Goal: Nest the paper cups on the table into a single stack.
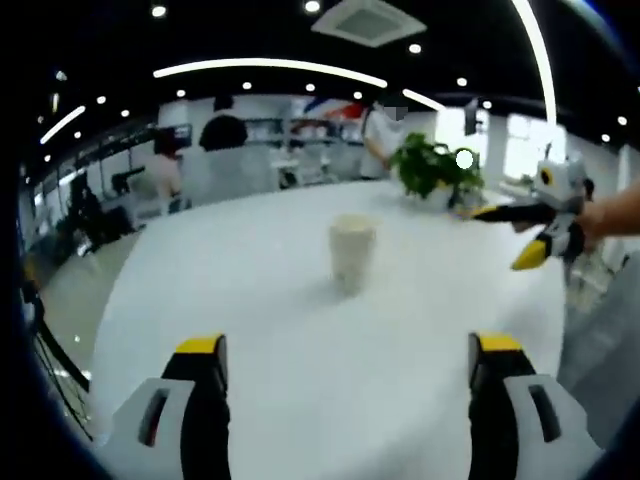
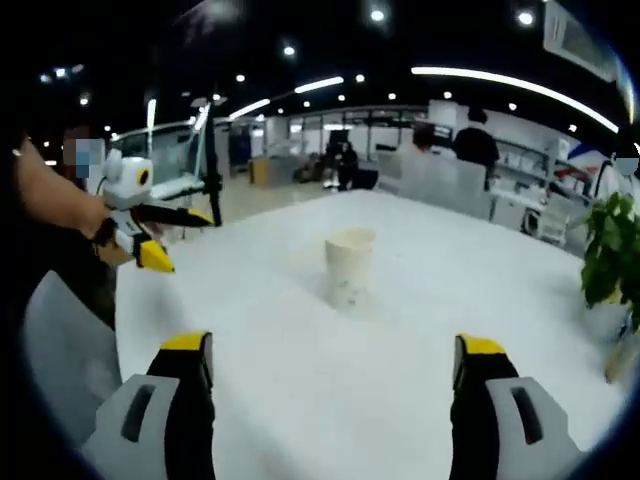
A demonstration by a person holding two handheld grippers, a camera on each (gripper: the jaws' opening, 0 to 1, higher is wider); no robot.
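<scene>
Seemingly near done, the paper cup stack (image 1: 351, 252) stands upright alone mid-table (image 1: 300, 380), well apart from the left gripper (image 1: 347, 385) and right gripper (image 2: 333, 380), both spread wide and empty.

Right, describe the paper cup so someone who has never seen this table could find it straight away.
Start from the broad white table with a potted plant at its far edge. Out on the open middle of the tabletop stands the paper cup, upright, mouth up, pale cream. Nothing touches it, and it is the one small pale cylinder there; the plant is leafy green and sits well apart.
</scene>
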